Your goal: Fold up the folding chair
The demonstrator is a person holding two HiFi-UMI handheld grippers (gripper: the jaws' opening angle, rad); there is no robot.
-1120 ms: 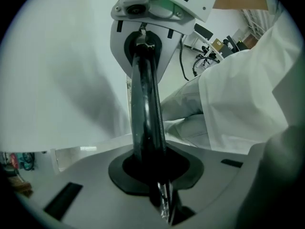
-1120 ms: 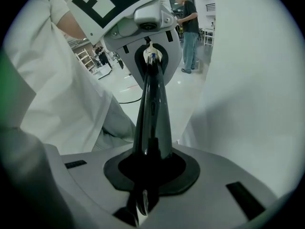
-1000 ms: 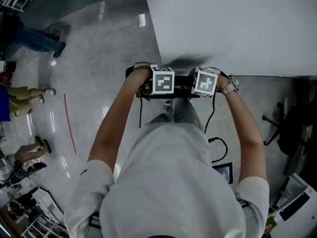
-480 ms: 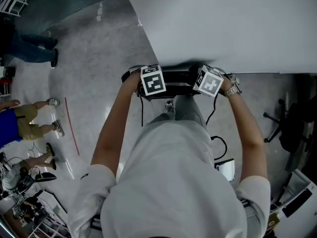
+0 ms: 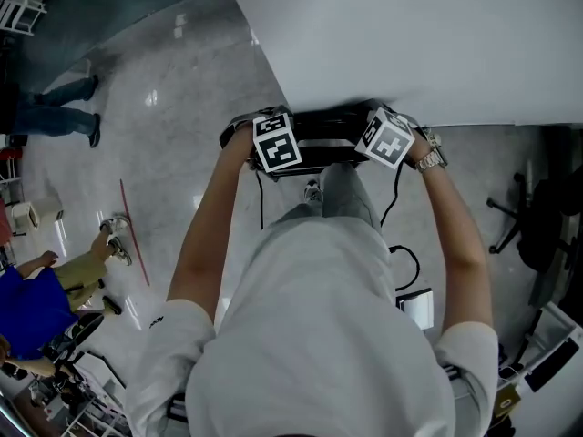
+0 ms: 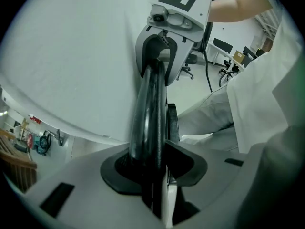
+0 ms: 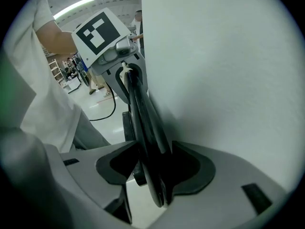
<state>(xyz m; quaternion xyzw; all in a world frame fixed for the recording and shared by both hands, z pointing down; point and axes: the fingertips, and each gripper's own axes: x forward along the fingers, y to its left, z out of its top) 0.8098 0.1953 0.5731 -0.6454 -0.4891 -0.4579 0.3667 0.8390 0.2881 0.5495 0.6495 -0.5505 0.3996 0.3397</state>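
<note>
The folding chair [image 5: 323,144] is black and folded flat, standing upright close against a white wall [image 5: 410,44]. My left gripper [image 5: 276,150] sits over the left end of its top edge and my right gripper [image 5: 387,144] over the right end. In the left gripper view the chair's dark frame [image 6: 150,113] runs between the jaws of my left gripper [image 6: 157,168], which are opening. In the right gripper view the frame [image 7: 143,123] lies between the jaws of my right gripper [image 7: 155,168], also opening, with a gap beside the left pad. The chair's lower part is hidden by my body.
The white wall [image 7: 224,70] stands directly behind the chair. A black cable [image 5: 405,262] and a small screen [image 5: 417,308] lie on the glossy floor at my right. An office chair [image 5: 528,226] stands at far right. People [image 5: 55,116] stand at left near a red floor line [image 5: 135,235].
Both grippers and the chair top have shifted toward the wall, and the marker cubes have tilted outward. The people at left have walked to new spots.
</note>
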